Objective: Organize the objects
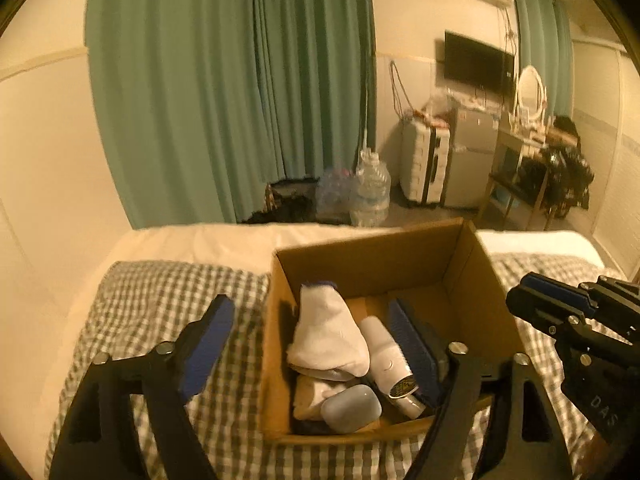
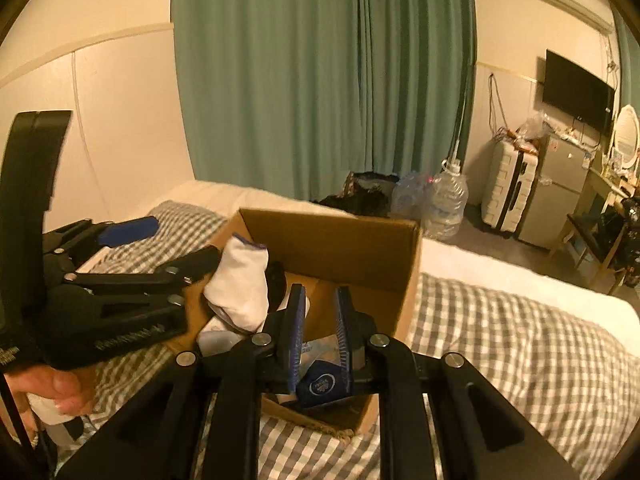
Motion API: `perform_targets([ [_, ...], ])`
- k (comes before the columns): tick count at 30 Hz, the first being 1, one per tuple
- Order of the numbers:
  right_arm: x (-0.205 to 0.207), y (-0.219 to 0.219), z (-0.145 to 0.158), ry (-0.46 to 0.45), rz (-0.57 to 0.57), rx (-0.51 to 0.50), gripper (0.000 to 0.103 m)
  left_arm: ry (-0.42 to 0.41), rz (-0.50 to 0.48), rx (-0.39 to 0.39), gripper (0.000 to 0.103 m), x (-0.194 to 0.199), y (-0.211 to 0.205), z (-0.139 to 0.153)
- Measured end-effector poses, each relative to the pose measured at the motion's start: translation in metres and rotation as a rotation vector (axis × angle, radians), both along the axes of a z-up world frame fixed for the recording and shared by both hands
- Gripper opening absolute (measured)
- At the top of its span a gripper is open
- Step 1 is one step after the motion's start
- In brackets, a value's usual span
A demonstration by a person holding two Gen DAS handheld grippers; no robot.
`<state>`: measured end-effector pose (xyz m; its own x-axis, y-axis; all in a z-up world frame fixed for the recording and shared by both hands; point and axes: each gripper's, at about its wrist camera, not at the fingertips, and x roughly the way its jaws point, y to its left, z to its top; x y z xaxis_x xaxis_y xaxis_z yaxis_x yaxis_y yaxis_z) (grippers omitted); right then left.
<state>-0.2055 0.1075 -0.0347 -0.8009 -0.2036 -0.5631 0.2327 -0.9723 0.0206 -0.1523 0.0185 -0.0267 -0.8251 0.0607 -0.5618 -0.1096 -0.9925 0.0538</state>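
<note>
An open cardboard box (image 1: 360,264) stands on a checked bedspread (image 1: 160,300). Inside lie a white sock (image 1: 328,332), a white bottle with a dark printed end (image 1: 390,364) and a pale blue pouch (image 1: 352,408). My left gripper (image 1: 312,336) is open wide, its right finger inside the box and its left finger outside over the bedspread. My right gripper (image 2: 318,340) hovers over the box (image 2: 340,240), jaws narrowly apart around a dark blue packet (image 2: 320,386). The right gripper also shows in the left wrist view (image 1: 560,304). The sock shows in the right wrist view (image 2: 240,284).
The bed (image 2: 520,344) runs along a cream wall with green curtains (image 1: 224,92). On the floor beyond are water jugs (image 1: 370,192), a white suitcase (image 1: 424,168), a small fridge (image 1: 472,160) and a cluttered desk with a mirror (image 1: 532,136).
</note>
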Motion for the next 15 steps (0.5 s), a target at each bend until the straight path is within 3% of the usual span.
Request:
perform_targets([
  [3, 0.015, 0.0, 0.019, 0.031, -0.01, 0.002, 0.032, 0.03, -0.01, 0.018, 0.087, 0.018, -0.007, 0.02],
  [5, 0.027, -0.001, 0.032, 0.06, -0.017, 0.002, 0.051, 0.049, -0.012, 0.014, 0.089, 0.028, -0.008, 0.031],
  [9, 0.05, -0.005, 0.053, 0.108, -0.022, 0.005, 0.065, 0.098, -0.014, 0.003, 0.093, 0.056, -0.012, 0.053],
  [11, 0.064, -0.007, 0.061, 0.136, -0.036, 0.015, 0.081, 0.122, -0.02, 0.004, 0.095, 0.069, -0.014, 0.064],
  [15, 0.093, -0.009, 0.075, 0.184, -0.057, 0.007, 0.094, 0.161, -0.025, 0.0, 0.097, 0.095, -0.018, 0.078],
])
